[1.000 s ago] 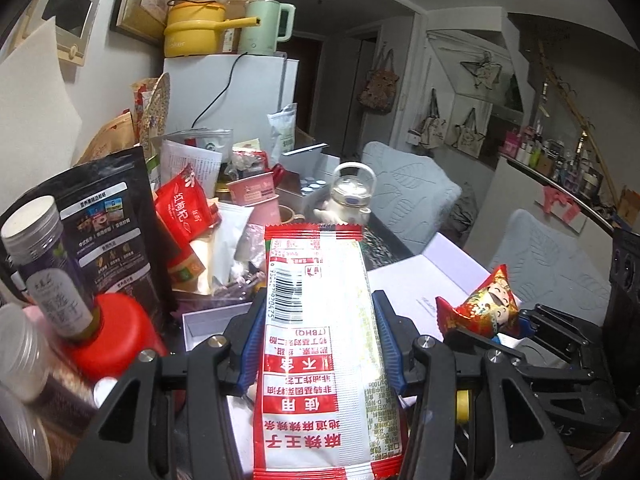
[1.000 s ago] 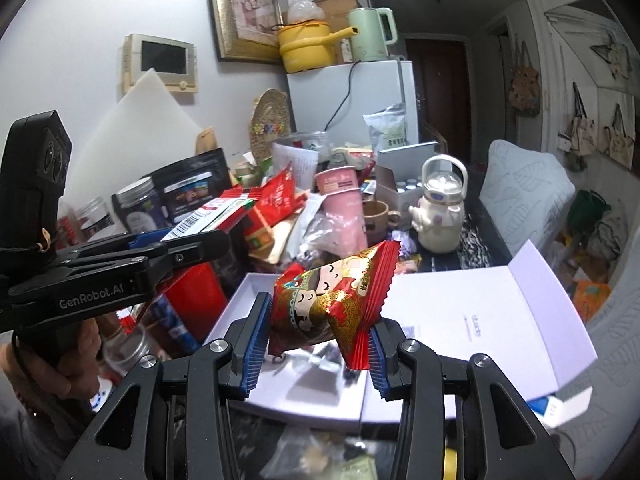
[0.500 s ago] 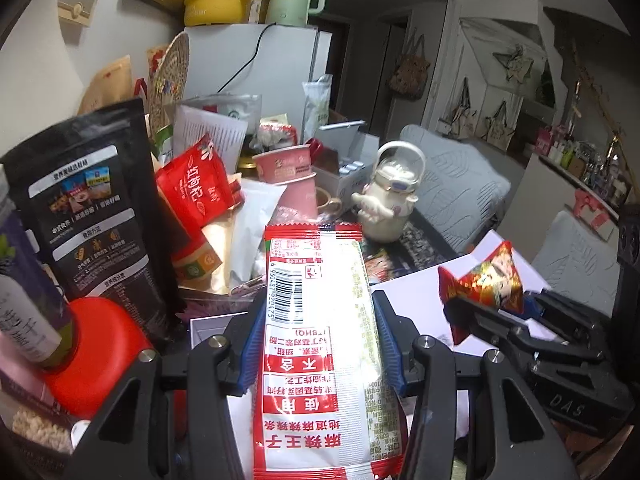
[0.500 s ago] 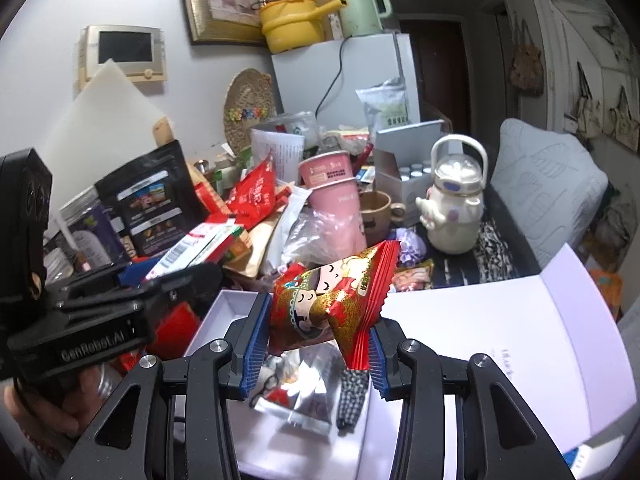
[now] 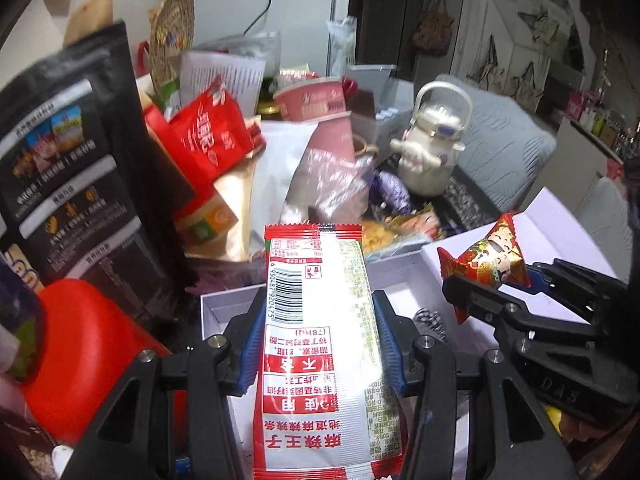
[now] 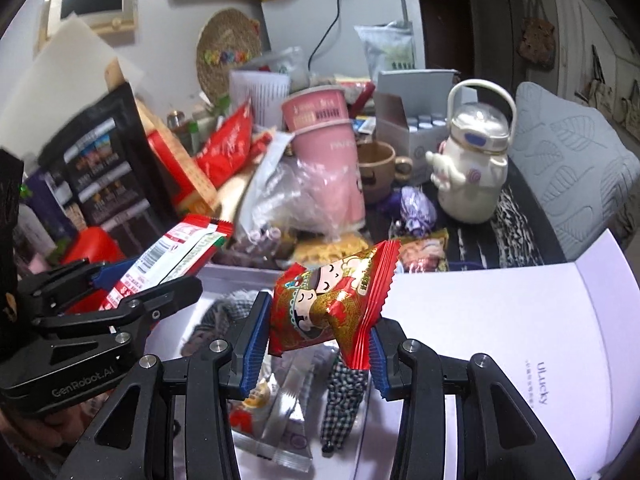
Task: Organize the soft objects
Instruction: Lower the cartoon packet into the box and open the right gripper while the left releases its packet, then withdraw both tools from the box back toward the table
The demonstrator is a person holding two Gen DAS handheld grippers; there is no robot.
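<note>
Moved: both grippers lower over white box (image 6: 500, 320).
Left gripper (image 5: 316, 344): jaws clamp noodle packet (image 5: 316, 344), pointing 12 o'clock.
Right gripper (image 6: 316, 344): jaws clamp red snack pouch (image 6: 332, 300).

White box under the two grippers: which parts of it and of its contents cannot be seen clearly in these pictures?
- Left wrist view: the white box floor is mostly hidden by the long red-and-white packet.
- Right wrist view: the checked cloth and silver packet are partly hidden by the red snack packet and the fingers.

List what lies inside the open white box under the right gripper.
In the white box: a checkered fabric piece, a silvery packet and a small snack pack. The right gripper and its red snack packet hide the rest.
</note>
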